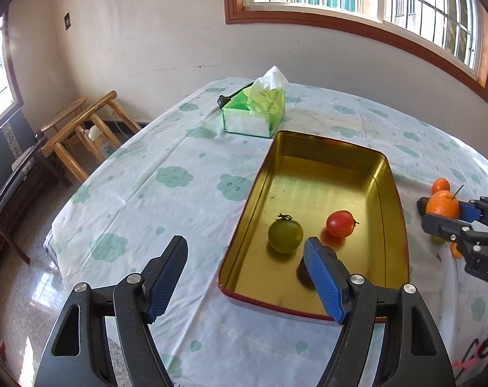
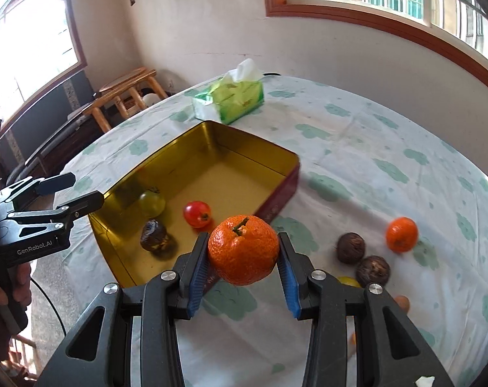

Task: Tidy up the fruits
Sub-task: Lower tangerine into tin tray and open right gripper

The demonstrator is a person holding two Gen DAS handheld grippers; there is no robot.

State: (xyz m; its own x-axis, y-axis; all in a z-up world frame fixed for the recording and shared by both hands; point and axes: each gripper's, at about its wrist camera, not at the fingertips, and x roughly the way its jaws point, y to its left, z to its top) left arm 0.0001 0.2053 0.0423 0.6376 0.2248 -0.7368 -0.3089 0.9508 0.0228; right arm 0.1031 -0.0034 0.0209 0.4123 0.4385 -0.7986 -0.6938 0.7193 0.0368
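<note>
A gold tin tray lies on the table. In it are a green tomato, a red tomato and a dark brown fruit, mostly hidden behind my finger in the left wrist view. My left gripper is open and empty above the tray's near left corner. My right gripper is shut on an orange mandarin, held above the table just right of the tray.
On the cloth right of the tray lie another mandarin, two dark brown fruits and a small yellow fruit. A green tissue box stands behind the tray. Wooden stools stand left of the table.
</note>
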